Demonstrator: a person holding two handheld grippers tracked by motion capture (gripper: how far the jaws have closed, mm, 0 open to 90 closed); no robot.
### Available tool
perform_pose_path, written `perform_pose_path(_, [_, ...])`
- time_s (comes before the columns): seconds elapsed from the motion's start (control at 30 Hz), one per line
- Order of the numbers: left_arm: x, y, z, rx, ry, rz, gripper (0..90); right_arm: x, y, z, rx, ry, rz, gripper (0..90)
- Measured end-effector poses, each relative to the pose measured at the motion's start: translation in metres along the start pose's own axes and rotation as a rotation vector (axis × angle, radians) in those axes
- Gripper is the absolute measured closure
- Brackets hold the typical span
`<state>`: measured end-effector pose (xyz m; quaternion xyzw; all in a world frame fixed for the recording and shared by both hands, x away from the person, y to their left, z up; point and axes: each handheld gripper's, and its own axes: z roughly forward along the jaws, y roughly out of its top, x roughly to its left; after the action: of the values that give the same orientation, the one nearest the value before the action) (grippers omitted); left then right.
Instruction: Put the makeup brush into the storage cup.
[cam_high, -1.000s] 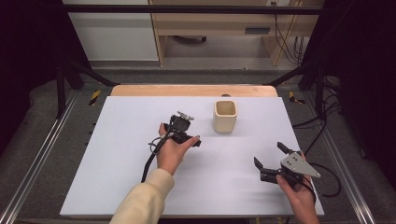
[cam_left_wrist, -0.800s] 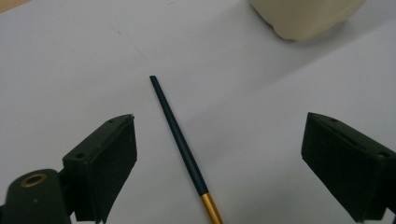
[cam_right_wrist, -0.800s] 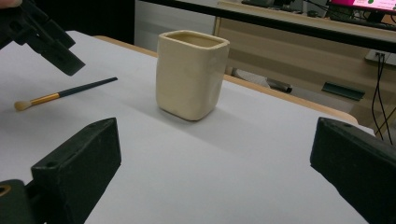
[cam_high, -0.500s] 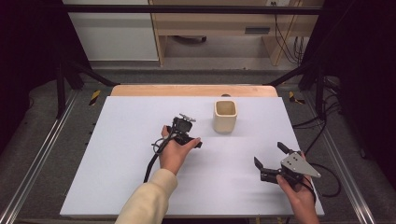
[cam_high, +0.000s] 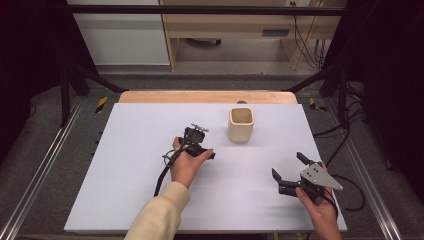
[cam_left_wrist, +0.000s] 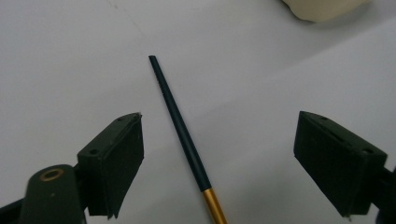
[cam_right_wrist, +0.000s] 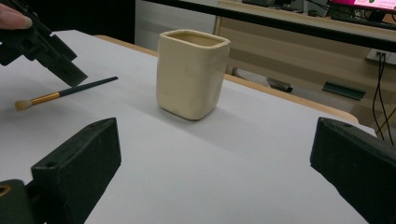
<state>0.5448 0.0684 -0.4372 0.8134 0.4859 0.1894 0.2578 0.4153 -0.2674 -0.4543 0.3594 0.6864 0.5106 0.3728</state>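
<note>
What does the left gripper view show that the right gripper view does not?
Left gripper view alone: the left gripper open, its fingers either side of the brush handle lying on the sheet. Right gripper view alone: the brush's bristle tip, the cup's open rim, the wooden bench behind, and the right gripper open. Shared: the brush, the cream cup and the white sheet.

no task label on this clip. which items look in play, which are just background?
Likely in play:
- paintbrush, lying flat between the open jaws of the left gripper
- cream square cup, upright, apart from the brush
- right gripper, open, facing the cup

Just lying about:
- white table sheet
- wooden furniture and cables behind the table
</note>
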Motion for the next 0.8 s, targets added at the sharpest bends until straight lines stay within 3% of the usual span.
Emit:
perform_pose_path(0.23, [0.004, -0.002, 0.001, 0.013, 0.013, -0.032, 23.6, 0.000, 0.000, 0.000, 0.000, 0.000, 0.000, 2.2])
perform_pose_path(0.63, [0.010, -0.013, 0.004, 0.047, 0.003, -0.061, 27.6, 0.000, 0.000, 0.000, 0.001, 0.004, 0.002, 2.2])
perform_pose_path(0.77, [0.011, -0.014, 0.004, 0.053, 0.005, -0.064, 32.2, 0.000, 0.000, 0.000, 0.004, 0.004, 0.001, 2.2])
perform_pose_path(0.8, [0.011, -0.014, 0.004, 0.056, 0.003, -0.067, 37.5, 0.000, 0.000, 0.000, 0.003, 0.003, 0.002, 2.3])
